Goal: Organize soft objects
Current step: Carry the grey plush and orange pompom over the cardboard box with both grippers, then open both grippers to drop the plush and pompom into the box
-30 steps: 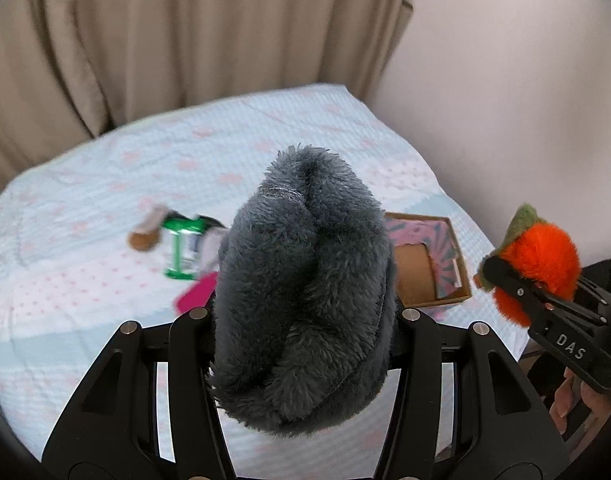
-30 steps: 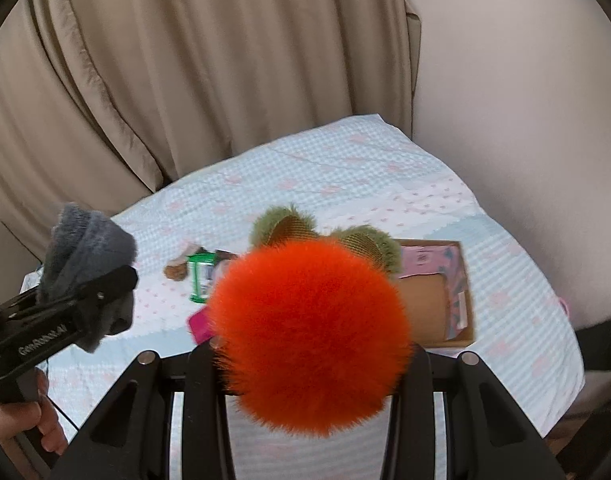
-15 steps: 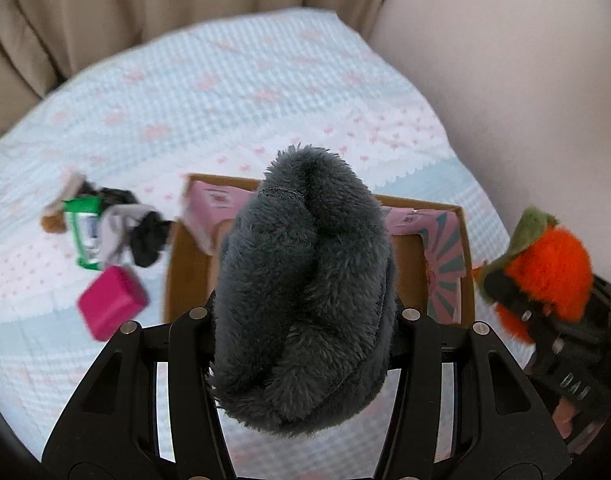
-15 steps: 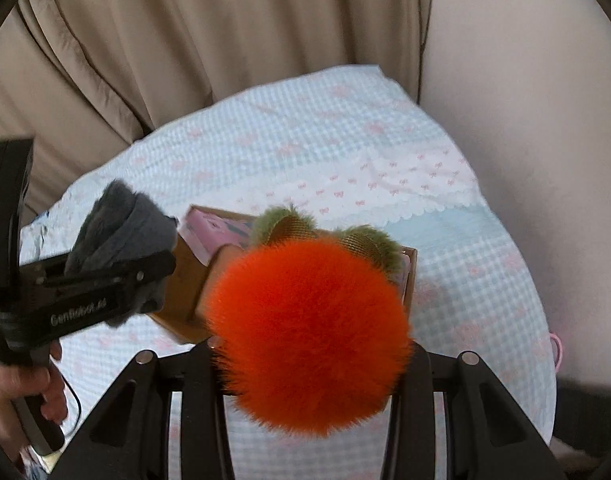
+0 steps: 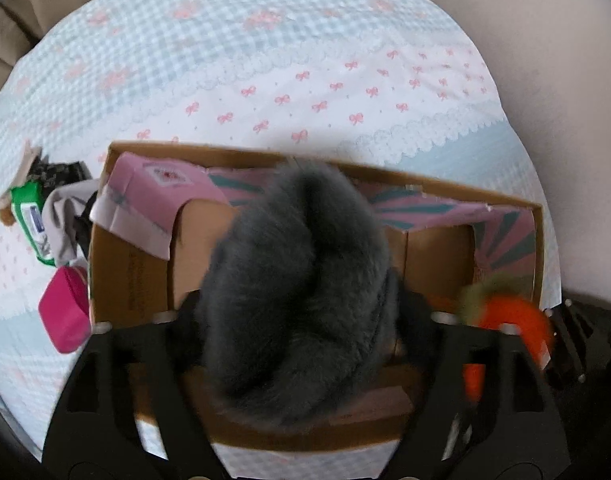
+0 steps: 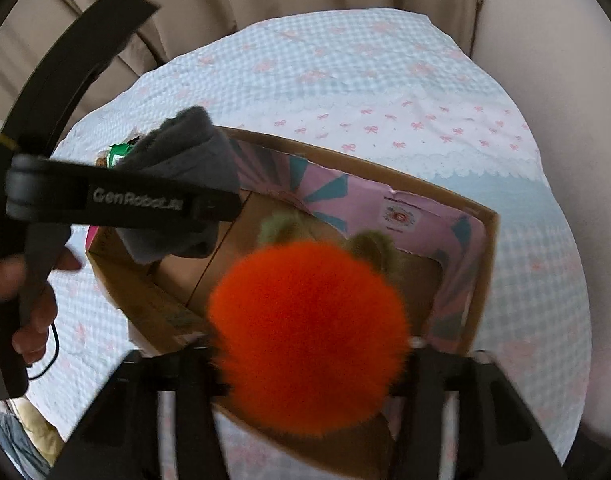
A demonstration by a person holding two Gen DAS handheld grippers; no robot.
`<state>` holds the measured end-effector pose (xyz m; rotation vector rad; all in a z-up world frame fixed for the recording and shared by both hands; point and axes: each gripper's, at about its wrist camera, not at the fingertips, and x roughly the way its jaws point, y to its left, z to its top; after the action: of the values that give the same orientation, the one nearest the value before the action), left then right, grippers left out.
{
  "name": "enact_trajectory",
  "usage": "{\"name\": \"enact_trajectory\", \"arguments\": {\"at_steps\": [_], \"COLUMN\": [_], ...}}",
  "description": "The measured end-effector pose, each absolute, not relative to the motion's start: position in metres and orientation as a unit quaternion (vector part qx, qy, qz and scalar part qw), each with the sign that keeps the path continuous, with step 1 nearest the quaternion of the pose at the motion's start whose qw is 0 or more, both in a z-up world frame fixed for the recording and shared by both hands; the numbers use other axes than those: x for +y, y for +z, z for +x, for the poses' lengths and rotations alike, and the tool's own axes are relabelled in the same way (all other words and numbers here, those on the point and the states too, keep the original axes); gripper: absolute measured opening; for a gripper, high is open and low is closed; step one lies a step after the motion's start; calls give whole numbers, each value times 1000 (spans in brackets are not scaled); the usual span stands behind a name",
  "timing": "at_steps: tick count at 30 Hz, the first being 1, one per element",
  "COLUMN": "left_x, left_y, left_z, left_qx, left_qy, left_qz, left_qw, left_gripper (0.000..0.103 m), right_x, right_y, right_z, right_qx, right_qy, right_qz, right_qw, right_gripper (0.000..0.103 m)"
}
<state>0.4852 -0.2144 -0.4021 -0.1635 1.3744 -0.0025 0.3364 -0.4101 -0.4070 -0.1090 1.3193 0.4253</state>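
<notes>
Both jaws have just been opening over the open cardboard box [image 5: 505, 200] on the bed: the left gripper [image 5: 301, 344] frees the grey fleece bundle [image 5: 301, 280], the right gripper [image 6: 309, 356] the fluffy orange pom-pom toy [image 6: 309, 332] (green-eared). Best to lift straight up, so nothing snags.

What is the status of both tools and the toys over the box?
Left tool and right tool just opening. Grey plush and orange plush between the jaws, above the cardboard box. Nothing blocking the drop.
</notes>
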Motion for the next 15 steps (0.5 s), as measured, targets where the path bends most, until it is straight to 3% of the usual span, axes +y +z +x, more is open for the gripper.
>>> {"name": "enact_trajectory", "arguments": {"at_steps": [2,15], "left_x": [-213,-213], "left_y": [-400,-396], "left_z": [489,490], "left_qx": [631,638], "left_qy": [6,8], "left_qz": [-72,-66], "left_qw": [773,767], "left_gripper": [103,103], "right_x": [-407,-407], "right_y": [-413,-412], "right_z": [337,335], "right_qx": [609,597], "right_qy": [206,221], "right_qz": [-57,-52], "right_qw": [764,770], "right_gripper": [103,103]}}
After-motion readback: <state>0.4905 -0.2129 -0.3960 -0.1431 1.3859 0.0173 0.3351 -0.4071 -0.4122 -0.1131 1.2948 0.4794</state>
